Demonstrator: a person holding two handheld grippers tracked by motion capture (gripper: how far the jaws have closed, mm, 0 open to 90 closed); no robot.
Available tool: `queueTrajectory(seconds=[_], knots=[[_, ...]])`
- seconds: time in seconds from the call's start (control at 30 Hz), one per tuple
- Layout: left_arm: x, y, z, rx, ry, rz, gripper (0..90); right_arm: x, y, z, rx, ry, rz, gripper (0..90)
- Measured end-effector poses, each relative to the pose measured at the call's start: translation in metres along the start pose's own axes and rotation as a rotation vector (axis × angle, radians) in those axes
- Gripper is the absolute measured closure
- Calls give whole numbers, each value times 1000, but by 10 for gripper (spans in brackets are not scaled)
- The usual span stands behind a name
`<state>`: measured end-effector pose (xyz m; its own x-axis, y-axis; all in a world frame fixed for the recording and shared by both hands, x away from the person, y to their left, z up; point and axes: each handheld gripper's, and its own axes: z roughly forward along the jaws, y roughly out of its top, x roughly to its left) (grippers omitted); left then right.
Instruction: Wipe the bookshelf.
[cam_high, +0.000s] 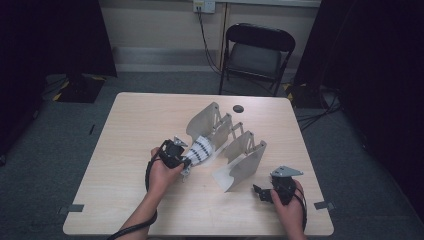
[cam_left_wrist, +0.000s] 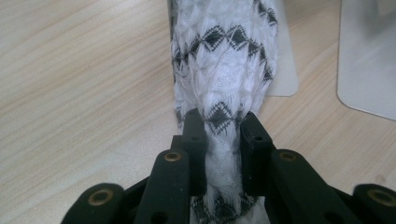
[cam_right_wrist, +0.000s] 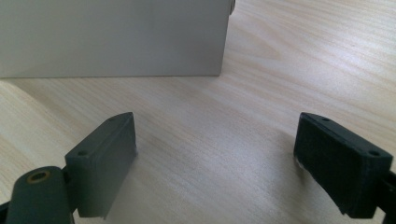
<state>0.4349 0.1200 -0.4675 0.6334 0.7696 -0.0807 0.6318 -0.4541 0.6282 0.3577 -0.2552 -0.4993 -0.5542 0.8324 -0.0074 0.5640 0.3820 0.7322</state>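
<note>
With my left gripper (cam_left_wrist: 219, 135) clamped on the sock (cam_left_wrist: 222, 60), its far end lies on the grey folding board (cam_high: 235, 150).

It looks soft, light and floppy knit, so I judge a pinch across its bunched near end best; held elsewhere it would sag. Its long axis runs away from my jaws toward the board's middle. My right gripper (cam_right_wrist: 215, 158) rests near the board over the table (cam_right_wrist: 289, 56), jaws wide, holding nothing.

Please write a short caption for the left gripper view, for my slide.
Left gripper clamps a white knit cloth with black zigzag bands, above the wooden table beside grey panels.
</note>
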Motion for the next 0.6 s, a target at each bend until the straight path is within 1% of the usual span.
queueTrajectory(seconds=[0.07, 0.13, 0.17, 0.23, 0.27, 0.3, 0.33, 0.37, 0.4, 0.47, 0.53, 0.57, 0.6], knots=[[-1, 4, -5, -4, -7, 6, 762, 0, 0, 0, 0, 0, -1, 124], [-3, 11, -11, -30, -13, 8, 763, 0, 0, 0, 0, 0, -1, 124], [-3, 15, -16, -31, -13, 19, 763, 0, 0, 0, 0, 0, -1, 124], [-5, 23, -23, -49, -13, 39, 763, 0, 0, 0, 0, 0, 0, 124], [-6, 28, -27, -56, -3, 57, 763, 0, 0, 0, 0, 0, 0, 124], [-8, 32, -31, -62, 0, 58, 763, 0, 0, 0, 0, 0, 1, 124], [-9, 39, -37, -71, 1, 73, 763, 0, 0, 0, 0, 1, -1, 124], [-9, 43, -41, -83, 0, 79, 763, 0, 0, 0, 0, 1, 0, 123], [-11, 48, -45, -99, -3, 76, 763, 0, 0, 0, 0, 1, 0, 124], [-13, 59, -55, -111, 5, 99, 763, 0, 0, 0, 0, 1, 0, 124], [-16, 69, -63, -127, 8, 112, 763, 0, 0, 0, 0, 1, 0, 124], [-16, 74, -67, -127, 12, 124, 763, 0, 0, 0, 0, 1, 0, 124], [-17, 78, -71, -138, 17, 127, 763, 0, 0, 0, 0, 1, 0, 124]])
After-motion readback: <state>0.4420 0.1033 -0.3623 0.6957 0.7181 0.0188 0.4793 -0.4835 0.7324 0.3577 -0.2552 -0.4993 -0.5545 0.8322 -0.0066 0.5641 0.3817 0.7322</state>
